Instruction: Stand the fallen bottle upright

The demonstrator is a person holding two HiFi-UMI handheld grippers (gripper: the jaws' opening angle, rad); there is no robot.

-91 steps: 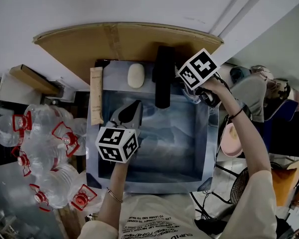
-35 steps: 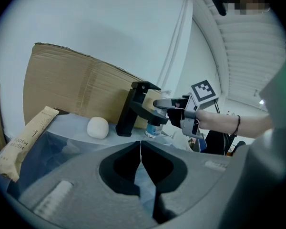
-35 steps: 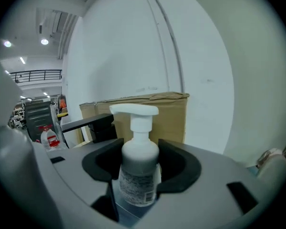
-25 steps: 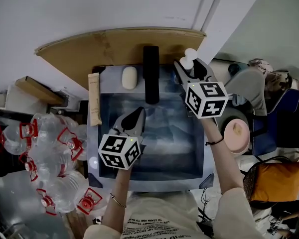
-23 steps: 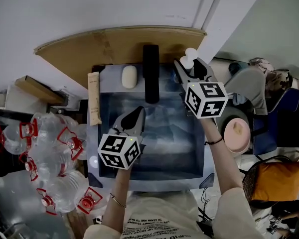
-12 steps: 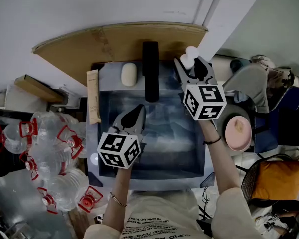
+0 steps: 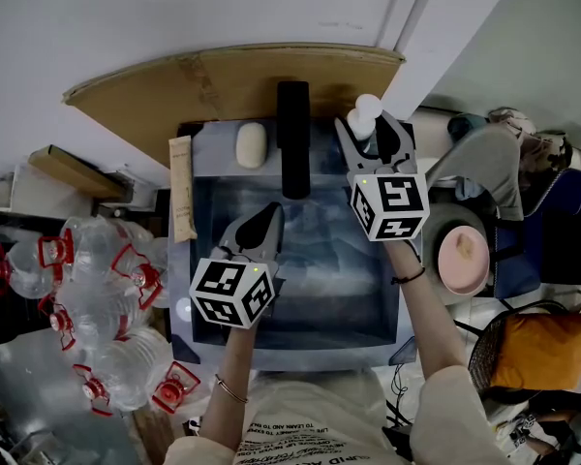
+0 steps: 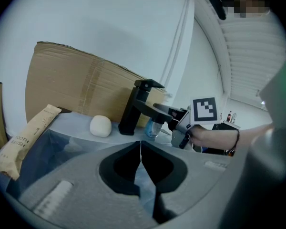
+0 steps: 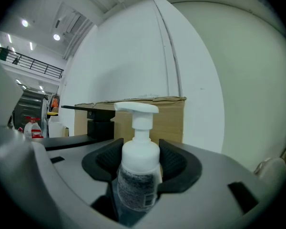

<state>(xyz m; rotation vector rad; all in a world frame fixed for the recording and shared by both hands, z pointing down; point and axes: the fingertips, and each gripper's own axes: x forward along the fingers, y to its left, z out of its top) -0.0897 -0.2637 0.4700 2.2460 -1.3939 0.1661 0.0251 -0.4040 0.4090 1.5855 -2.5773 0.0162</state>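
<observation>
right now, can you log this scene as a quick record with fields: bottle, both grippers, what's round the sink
bottle: white pump bottle, upright, pump head on top
right gripper: right gripper shut on the pump bottle's body, at the sink's back right corner
left gripper: left gripper jaws together, empty, over the sink
on the rim: black faucet, soap bar, toothbrush packet
bottle base: set down or not, cannot tell

1 pump btl [image 7: 366, 114], 1 faucet [image 7: 292, 148], 1 soap [image 7: 251, 144], 1 pkt [image 7: 182, 188].
</observation>
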